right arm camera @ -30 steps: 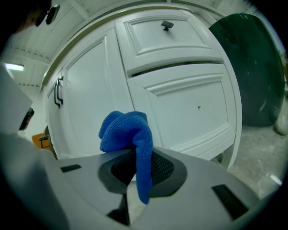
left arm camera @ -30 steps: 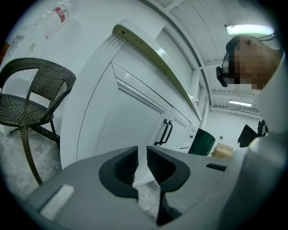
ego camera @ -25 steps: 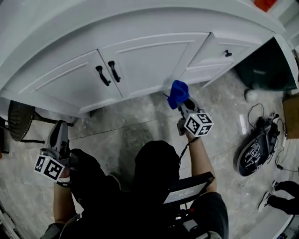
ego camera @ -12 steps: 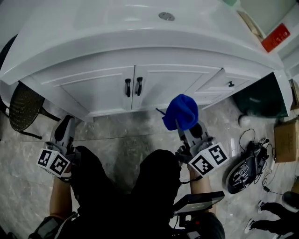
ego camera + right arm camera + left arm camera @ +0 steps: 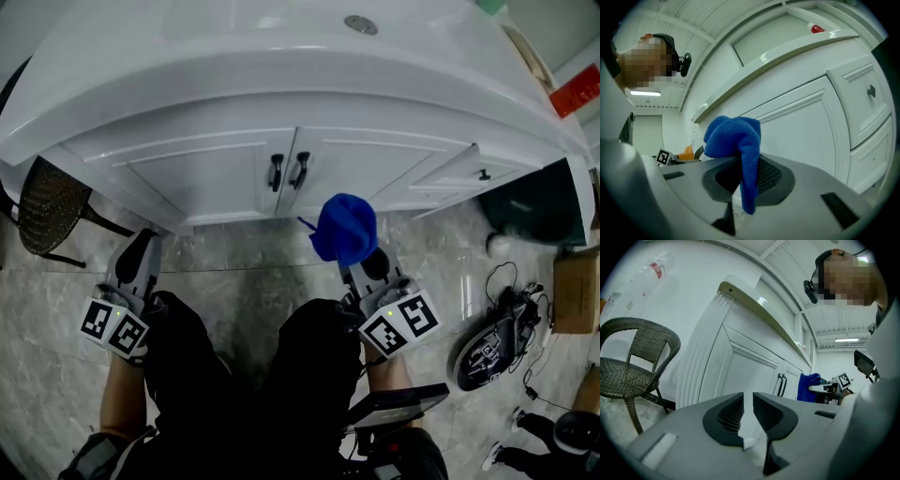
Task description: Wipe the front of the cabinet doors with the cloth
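Observation:
Two white cabinet doors [image 5: 234,169] with a pair of black handles [image 5: 287,171] stand under a white counter. A bunched blue cloth [image 5: 345,228] is clamped in my right gripper [image 5: 361,255], which is shut on it just in front of the right door's lower edge. In the right gripper view the cloth [image 5: 734,136] bulges above the jaws and a strip hangs between them, with the door panel [image 5: 801,126] behind. My left gripper [image 5: 141,261] hangs low at the left, off the left door, jaws together and empty. In the left gripper view [image 5: 748,401] the doors [image 5: 740,376] and the cloth [image 5: 808,386] show.
A dark wicker chair [image 5: 42,216] stands left of the cabinet. Drawers [image 5: 469,173] and a dark bin [image 5: 525,202] are to the right. A device with cables [image 5: 492,337] and a cardboard box [image 5: 574,291] lie on the marble floor. The person's dark-clad legs fill the bottom middle.
The right gripper with the cloth has come away from the right door's far end and now sits lower and nearer the handles. The left gripper has barely moved.

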`<state>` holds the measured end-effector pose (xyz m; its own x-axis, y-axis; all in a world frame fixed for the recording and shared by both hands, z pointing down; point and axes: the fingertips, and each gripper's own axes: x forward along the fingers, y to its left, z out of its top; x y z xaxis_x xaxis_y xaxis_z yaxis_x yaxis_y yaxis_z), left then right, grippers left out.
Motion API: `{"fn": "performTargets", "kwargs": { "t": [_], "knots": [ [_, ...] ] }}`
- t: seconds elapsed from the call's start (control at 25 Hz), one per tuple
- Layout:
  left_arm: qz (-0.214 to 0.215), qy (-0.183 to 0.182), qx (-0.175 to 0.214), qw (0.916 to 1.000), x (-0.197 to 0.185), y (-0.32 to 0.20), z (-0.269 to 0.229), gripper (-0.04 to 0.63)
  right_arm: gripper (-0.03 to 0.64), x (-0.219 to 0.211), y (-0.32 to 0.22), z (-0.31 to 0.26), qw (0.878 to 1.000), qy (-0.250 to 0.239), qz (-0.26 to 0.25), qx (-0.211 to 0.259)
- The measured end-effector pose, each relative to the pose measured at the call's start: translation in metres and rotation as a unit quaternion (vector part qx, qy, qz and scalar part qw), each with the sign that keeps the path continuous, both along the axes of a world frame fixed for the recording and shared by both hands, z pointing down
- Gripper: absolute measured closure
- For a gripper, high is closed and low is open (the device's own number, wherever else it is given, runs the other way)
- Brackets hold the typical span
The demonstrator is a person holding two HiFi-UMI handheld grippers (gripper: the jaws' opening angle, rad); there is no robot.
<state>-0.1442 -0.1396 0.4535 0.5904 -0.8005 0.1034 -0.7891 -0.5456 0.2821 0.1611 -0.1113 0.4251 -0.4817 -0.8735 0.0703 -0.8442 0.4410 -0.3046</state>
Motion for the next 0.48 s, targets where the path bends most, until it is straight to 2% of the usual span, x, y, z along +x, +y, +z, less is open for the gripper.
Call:
{"fn": "performTargets", "kwargs": {
  "t": [0.2,0.48],
  "knots": [
    [-0.008,-0.005,-0.001,1.0,-0.011,-0.002,0.0,0.532,0.565,-0.01,-0.002,0.006,0.999,0.034,-0.012,0.001],
    [-0.009,0.001,-0.009,0.9999,-0.013,-0.004,0.008,0.532,0.565,-0.014,-0.005,0.013,1.0,0.02,-0.017,-0.006]
  ]
}}
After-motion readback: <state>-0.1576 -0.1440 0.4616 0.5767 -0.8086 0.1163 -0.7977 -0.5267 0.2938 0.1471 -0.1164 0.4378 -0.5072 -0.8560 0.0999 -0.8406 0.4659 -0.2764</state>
